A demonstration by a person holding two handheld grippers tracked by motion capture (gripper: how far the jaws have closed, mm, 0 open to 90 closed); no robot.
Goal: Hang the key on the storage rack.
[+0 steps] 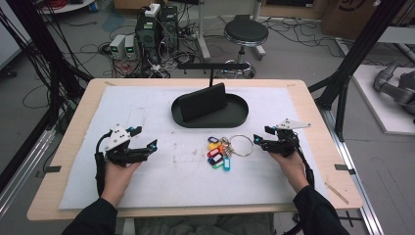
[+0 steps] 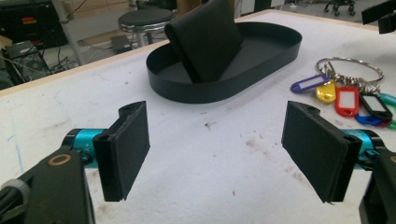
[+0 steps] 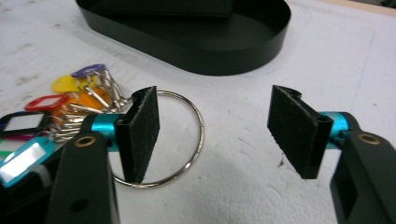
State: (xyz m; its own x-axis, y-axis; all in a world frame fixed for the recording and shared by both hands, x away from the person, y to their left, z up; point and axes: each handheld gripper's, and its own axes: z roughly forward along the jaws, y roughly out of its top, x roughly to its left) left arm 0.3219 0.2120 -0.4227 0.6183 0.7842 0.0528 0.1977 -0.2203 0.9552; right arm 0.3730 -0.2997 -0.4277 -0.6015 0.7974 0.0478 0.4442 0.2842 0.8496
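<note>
- Here, the right gripper (image 3: 212, 135) hung wide open and empty, its left jaw over the key ring (image 3: 161, 137) of coloured tags (image 1: 218, 153).
- Judged step: approach; next, lower and pinch the ring's wire.
- Left gripper (image 2: 215, 154) gaped, empty.
- Beyond, the black oval tray (image 1: 240, 117) left open mat between.

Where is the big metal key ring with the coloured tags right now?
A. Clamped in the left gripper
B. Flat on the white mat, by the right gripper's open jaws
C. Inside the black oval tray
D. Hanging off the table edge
B: the key ring lies flat on the white mat, the right gripper open over its edge, outside the black oval tray.
</note>
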